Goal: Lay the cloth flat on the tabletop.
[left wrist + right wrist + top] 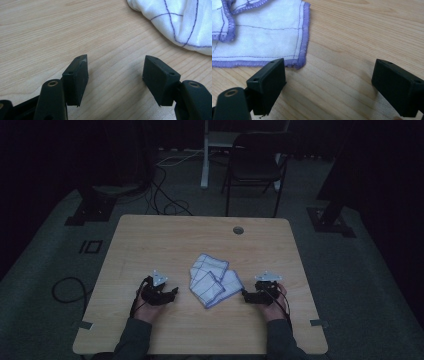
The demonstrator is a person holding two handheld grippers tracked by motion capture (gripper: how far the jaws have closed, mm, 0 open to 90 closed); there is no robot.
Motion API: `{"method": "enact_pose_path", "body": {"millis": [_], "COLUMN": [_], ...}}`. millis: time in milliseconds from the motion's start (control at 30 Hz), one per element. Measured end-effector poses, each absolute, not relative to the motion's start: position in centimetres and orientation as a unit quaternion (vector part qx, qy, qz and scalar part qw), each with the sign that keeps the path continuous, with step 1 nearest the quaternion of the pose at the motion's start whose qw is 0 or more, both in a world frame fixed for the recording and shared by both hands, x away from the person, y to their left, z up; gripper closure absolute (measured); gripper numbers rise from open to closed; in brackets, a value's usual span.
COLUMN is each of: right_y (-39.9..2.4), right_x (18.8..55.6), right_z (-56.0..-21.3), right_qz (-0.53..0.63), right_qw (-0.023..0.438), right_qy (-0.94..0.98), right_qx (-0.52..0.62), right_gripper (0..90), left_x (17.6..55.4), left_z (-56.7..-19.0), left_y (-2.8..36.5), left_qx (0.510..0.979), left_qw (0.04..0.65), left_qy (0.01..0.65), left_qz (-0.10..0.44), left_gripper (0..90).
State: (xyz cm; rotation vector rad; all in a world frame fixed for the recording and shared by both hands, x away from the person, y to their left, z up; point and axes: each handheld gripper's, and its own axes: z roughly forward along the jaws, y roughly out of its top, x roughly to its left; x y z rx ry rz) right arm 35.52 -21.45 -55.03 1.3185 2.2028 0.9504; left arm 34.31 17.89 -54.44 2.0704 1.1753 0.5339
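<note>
Left gripper [172, 293]: jaws wide open, nothing between, resting on desk [165, 240] left of cloth. Right gripper [245, 295]: jaws wide open, empty, just beside cloth's right corner. Grippers: two, one per hand. Cloth [212, 279]: one, white with purple hem and grid stitching, crumpled in overlapping folds, lying mid-desk between grippers. Desk: one, light wood, one round cable hole [238, 230] near far edge. Beyond desk: one black chair [256, 162], floor cables [167, 195].

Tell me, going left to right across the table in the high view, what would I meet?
Left gripper with its jaws open → crumpled white cloth with purple edging → right gripper, jaws also open, all on the wooden table.
</note>
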Motion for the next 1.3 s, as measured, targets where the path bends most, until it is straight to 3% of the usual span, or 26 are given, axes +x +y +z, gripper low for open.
{"method": "enact_pose_path", "body": {"millis": [567,733,933,1300], "right_y": [-21.3,-21.4,-21.3,-21.2], "right_x": [35.2,34.9,34.7,34.5], "right_z": [-55.0,-54.8,-54.6,-54.4], "right_qz": [0.345,0.347,0.344,0.341], "right_qw": [0.201,0.203,0.203,0.208], "right_qy": [0.79,0.788,0.789,0.79], "right_qx": [0.466,0.466,0.467,0.466], "right_gripper": [17.0,30.5,43.0,44.6], "left_x": [34.1,34.0,33.7,33.1], "left_z": [-54.4,-54.2,-54.1,-52.1], "left_y": [17.5,17.4,16.9,16.1], "left_qx": [0.794,0.797,0.805,0.807], "left_qw": [0.347,0.343,0.341,0.359], "left_qy": [0.454,0.453,0.445,0.425], "left_qz": [0.208,0.204,0.195,0.199], "left_gripper": [46.8,53.9,55.1,55.6]}}
